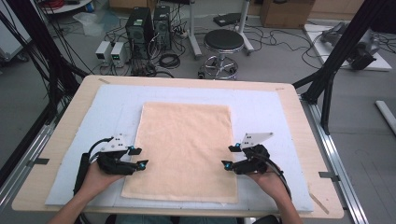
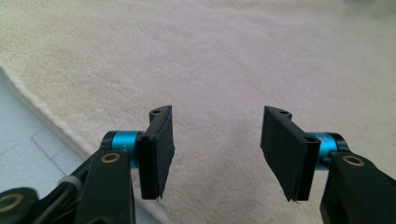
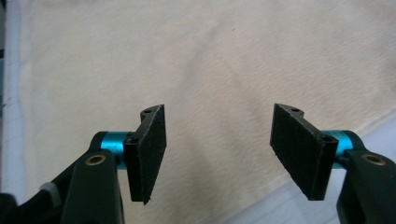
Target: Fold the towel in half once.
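Wooden counter bearing a pale mat with a peach towel spread flat at its middle; left gripper and right gripper, fingers wide apart and empty, flank the towel's side edges.

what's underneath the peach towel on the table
The peach towel lies flat on a pale blue mat, which rests on the wooden table. Whatever might sit directly beneath the towel is covered; no bulge shows.
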Motion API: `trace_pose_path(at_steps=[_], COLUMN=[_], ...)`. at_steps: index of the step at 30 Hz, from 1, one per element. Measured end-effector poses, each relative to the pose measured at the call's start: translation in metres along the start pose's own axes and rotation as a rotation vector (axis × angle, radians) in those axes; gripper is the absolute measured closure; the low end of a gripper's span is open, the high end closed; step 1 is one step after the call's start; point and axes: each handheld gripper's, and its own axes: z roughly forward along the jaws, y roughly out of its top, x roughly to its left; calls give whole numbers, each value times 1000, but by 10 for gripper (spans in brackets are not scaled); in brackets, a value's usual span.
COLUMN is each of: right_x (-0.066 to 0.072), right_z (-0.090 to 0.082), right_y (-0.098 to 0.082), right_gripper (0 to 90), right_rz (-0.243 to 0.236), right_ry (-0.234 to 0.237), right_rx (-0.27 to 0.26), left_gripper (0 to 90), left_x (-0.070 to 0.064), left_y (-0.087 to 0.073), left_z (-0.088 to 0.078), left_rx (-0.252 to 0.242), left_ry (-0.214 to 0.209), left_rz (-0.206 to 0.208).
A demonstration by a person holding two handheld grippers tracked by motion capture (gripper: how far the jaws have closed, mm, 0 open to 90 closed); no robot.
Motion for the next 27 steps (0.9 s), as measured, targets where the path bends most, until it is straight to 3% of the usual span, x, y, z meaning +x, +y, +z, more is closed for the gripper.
trace_pose_path(at_steps=[6, 8, 13, 21, 23, 27], right_x=[-13, -17, -27, -42, -44, -44], right_z=[6, 8, 6, 8, 8, 10], right_y=[5, 7, 18, 46, 52, 61], right_gripper=[273, 258, 225, 208, 209, 209], right_rz=[36, 46, 74, 41, 46, 22], right_ry=[-37, -53, -55, -76, -61, -69], right_rx=[-36, -20, -34, -20, -47, -48], left_gripper=[307, 275, 185, 164, 163, 164], left_x=[7, 11, 22, 34, 36, 42], left_y=[4, 6, 18, 39, 43, 51], left_z=[0, 1, 0, -4, -4, -5], left_rx=[-9, -2, -17, -28, -31, -16], left_ry=[30, 7, 29, 70, 78, 89], left_rz=[-42, -51, -81, -61, -58, -52])
